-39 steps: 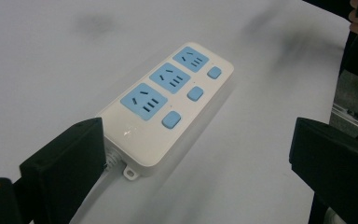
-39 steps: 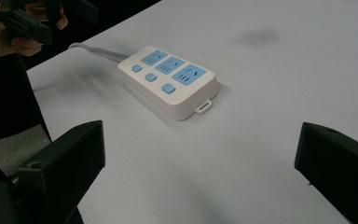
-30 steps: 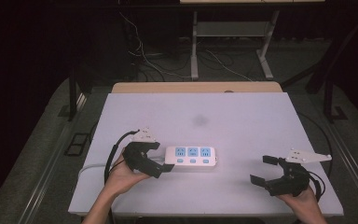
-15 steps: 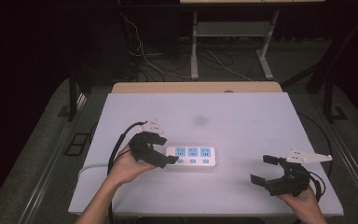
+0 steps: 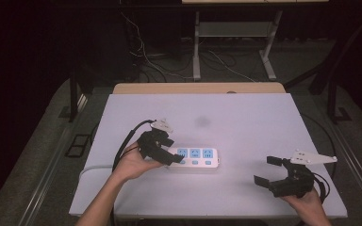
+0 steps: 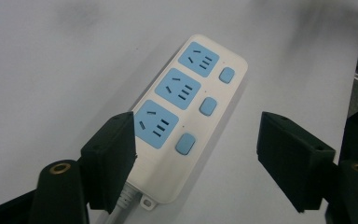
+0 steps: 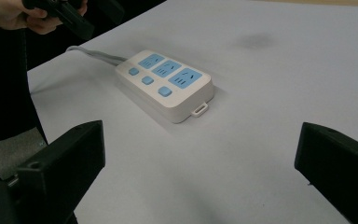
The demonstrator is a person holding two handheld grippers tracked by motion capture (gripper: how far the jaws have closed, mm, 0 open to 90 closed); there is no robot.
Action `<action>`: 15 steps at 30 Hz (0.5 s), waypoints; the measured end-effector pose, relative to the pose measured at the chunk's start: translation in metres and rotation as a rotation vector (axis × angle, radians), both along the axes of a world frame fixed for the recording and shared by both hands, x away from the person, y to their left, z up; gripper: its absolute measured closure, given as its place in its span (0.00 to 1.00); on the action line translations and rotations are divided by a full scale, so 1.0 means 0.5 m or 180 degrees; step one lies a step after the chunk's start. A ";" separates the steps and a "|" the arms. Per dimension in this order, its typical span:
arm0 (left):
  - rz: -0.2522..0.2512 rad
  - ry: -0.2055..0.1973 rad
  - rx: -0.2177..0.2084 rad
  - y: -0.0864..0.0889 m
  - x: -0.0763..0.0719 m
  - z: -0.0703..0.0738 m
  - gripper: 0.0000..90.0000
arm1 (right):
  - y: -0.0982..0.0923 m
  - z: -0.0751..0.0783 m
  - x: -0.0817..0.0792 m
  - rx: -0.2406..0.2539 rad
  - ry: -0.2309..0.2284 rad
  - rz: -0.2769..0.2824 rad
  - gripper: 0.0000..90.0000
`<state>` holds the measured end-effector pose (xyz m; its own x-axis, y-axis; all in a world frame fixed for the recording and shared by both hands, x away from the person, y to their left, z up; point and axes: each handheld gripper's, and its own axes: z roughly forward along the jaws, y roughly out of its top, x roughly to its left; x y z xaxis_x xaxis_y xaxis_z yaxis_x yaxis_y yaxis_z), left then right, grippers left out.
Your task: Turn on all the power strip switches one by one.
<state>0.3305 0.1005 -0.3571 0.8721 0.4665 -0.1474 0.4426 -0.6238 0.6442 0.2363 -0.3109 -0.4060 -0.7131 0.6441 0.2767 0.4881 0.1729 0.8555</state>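
Now the left tool (image 5: 172,157), jaws just closing but not yet pressing, straddles the cord end of the power strip (image 5: 195,159) lying mid-worktop (image 5: 245,117); an off-centre squeeze could skid it sideways. Well apart, the right tool (image 5: 268,170) hangs open.

The white table top (image 5: 245,117) bears a faint grey smudge (image 5: 201,122) toward twelve o'clock of its middle — a dull blot, nothing more. A tan wooden board (image 5: 198,88) runs along the far edge at twelve. Past it, loose cables (image 5: 160,66) trail over the dark floor by a metal frame's legs (image 5: 196,47).
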 end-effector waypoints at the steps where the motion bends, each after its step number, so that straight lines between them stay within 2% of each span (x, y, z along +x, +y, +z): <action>1: -0.0005 -0.0006 -0.0004 0.000 0.002 -0.001 0.36 | 0.000 0.000 0.000 -0.0002 -0.0002 0.0003 0.02; 3: -0.0010 0.0005 -0.0007 0.000 0.006 -0.003 0.39 | 0.000 0.000 0.000 0.0000 -0.0003 0.0005 0.02; 5: -0.0023 0.0017 -0.0010 0.001 0.010 -0.005 0.47 | 0.000 0.000 0.000 -0.0005 0.0005 0.0009 0.02; 6: -0.0018 0.0026 -0.0003 0.000 0.011 -0.006 0.47 | 0.000 0.000 0.000 -0.0005 0.0005 0.0009 0.02; 7: -0.0025 0.0024 0.0022 -0.001 0.013 -0.007 0.51 | 0.000 -0.001 0.001 -0.0010 0.0004 0.0010 0.02; 15: -0.0094 0.0041 0.0053 -0.010 0.026 -0.013 0.63 | -0.001 -0.001 0.001 -0.0017 0.0005 0.0005 0.02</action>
<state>0.3435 0.0954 -0.3637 0.8837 0.4430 -0.1512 0.4320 -0.6474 0.6279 0.2369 -0.3112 -0.4064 -0.7138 0.6444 0.2744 0.4891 0.1782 0.8538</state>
